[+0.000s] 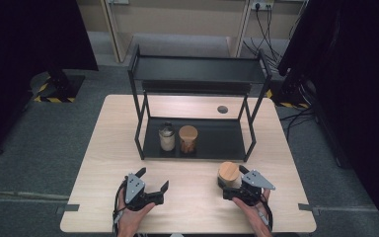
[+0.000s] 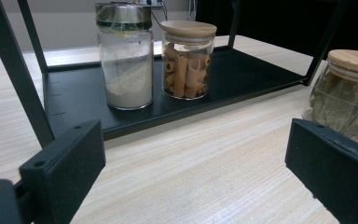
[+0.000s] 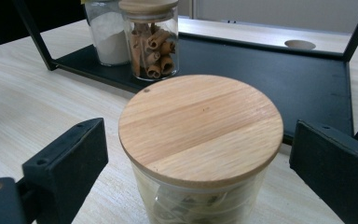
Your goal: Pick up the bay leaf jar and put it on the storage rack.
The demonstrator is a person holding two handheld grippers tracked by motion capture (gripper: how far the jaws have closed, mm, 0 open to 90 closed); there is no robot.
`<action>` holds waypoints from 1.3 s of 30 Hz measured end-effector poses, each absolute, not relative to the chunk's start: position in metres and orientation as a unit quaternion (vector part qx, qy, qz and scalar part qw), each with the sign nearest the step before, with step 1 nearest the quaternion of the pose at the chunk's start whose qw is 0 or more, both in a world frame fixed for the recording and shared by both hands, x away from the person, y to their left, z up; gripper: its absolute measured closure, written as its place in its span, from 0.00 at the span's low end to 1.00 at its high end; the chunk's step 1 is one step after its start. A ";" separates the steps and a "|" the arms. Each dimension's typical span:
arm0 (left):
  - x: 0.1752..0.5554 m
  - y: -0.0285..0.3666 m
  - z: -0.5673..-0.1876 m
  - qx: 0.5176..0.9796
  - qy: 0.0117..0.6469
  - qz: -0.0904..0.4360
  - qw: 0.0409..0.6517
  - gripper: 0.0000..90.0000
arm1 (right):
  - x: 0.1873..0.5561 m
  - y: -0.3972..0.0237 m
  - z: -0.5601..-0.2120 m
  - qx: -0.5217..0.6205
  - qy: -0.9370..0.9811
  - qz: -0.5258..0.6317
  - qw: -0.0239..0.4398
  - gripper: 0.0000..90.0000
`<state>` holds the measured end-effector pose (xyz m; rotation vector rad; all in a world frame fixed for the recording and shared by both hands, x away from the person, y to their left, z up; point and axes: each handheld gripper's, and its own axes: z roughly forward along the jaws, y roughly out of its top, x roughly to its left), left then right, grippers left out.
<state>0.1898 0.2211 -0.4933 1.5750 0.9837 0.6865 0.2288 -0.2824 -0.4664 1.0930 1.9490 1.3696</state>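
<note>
My right fingers (image 3: 65,161) stand apart, flanking the upright leaf jar (image 3: 200,126) on the worktop (image 1: 187,197), just before the rack (image 1: 197,140). My left gripper (image 1: 147,190), fingers also apart and empty, lies well off.

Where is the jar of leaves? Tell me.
The jar of leaves stands on the table, right side of the high view, between the right gripper's open jaws.

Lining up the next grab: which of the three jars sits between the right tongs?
The wooden-lidded jar of leaves, alone on the table; the powder jar and cinnamon jar stand on the rack's lower shelf.
</note>
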 end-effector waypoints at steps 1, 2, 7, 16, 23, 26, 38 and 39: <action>0.190 0.221 -0.493 0.665 0.416 0.290 0.549 0.05 | 0.229 -0.283 -0.467 0.403 0.719 0.504 0.256 0.06; 0.190 0.221 -0.493 0.665 0.416 0.290 0.549 0.05 | 0.230 -0.282 -0.467 0.403 0.720 0.504 0.257 0.06; 0.190 0.221 -0.493 0.666 0.415 0.289 0.549 0.05 | 0.232 -0.282 -0.469 0.403 0.721 0.502 0.258 0.09; 0.190 0.221 -0.493 0.665 0.415 0.289 0.549 0.05 | 0.236 -0.283 -0.471 0.403 0.724 0.501 0.251 0.22; 0.190 0.221 -0.493 0.666 0.415 0.289 0.549 0.05 | 0.236 -0.279 -0.468 0.400 0.730 0.493 0.255 0.28; 0.190 0.221 -0.494 0.665 0.416 0.289 0.549 0.05 | 0.233 -0.278 -0.467 0.395 0.727 0.496 0.263 0.28; 0.191 0.221 -0.494 0.666 0.415 0.288 0.548 0.05 | 0.232 -0.278 -0.460 0.385 0.726 0.503 0.268 0.28; 0.191 0.221 -0.494 0.666 0.415 0.288 0.548 0.05 | 0.232 -0.278 -0.459 0.384 0.726 0.503 0.268 0.28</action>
